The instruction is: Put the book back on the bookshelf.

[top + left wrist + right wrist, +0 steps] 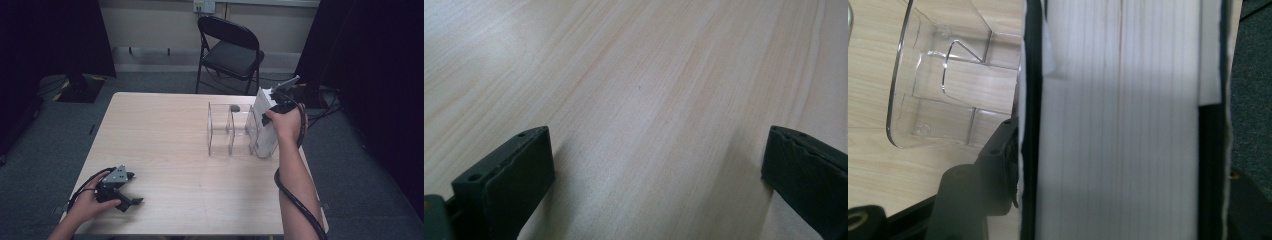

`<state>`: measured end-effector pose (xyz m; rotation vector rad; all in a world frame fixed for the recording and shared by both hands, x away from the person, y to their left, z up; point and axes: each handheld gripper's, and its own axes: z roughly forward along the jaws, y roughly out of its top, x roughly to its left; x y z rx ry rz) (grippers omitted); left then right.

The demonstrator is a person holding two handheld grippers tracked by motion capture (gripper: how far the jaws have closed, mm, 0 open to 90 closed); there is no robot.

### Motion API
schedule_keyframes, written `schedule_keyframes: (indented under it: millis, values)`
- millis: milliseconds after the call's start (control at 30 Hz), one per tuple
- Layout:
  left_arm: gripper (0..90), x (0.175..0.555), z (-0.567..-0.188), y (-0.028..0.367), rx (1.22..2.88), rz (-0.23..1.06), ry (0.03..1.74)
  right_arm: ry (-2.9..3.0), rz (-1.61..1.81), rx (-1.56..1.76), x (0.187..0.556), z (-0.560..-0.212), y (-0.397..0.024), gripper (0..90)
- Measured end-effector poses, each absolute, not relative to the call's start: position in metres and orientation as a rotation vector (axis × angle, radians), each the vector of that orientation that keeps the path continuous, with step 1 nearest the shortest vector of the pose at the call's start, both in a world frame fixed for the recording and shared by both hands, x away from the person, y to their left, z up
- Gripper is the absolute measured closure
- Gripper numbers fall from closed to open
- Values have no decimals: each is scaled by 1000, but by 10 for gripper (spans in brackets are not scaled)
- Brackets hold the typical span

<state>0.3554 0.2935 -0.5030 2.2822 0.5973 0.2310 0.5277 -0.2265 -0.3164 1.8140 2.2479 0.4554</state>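
A thick white book with a dark cover stood upright at the right end of a clear acrylic divider rack, on the far right part of a pale wooden table, with the right gripper over its top. In the right gripper view, the book's page edges ran between that tool's two black jaws; the left jaw sat against the cover, but whether the pads pressed or had let go could not be told. The book appeared already seated at the rack, leaving the release and withdrawal to come, while the rack's other slots stood vacant. At the near left corner, the left gripper rested on the tabletop, jaws spread apart with only bare wood between them. No brand, label or writing could be read anywhere.
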Motion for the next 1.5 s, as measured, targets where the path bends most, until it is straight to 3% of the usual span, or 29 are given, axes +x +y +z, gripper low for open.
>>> schedule_keyframes:
  millis: [1500]
  values:
    - [0,355,-503,294,2283,230,597,2284,477,1828,501,-316,-234,344]
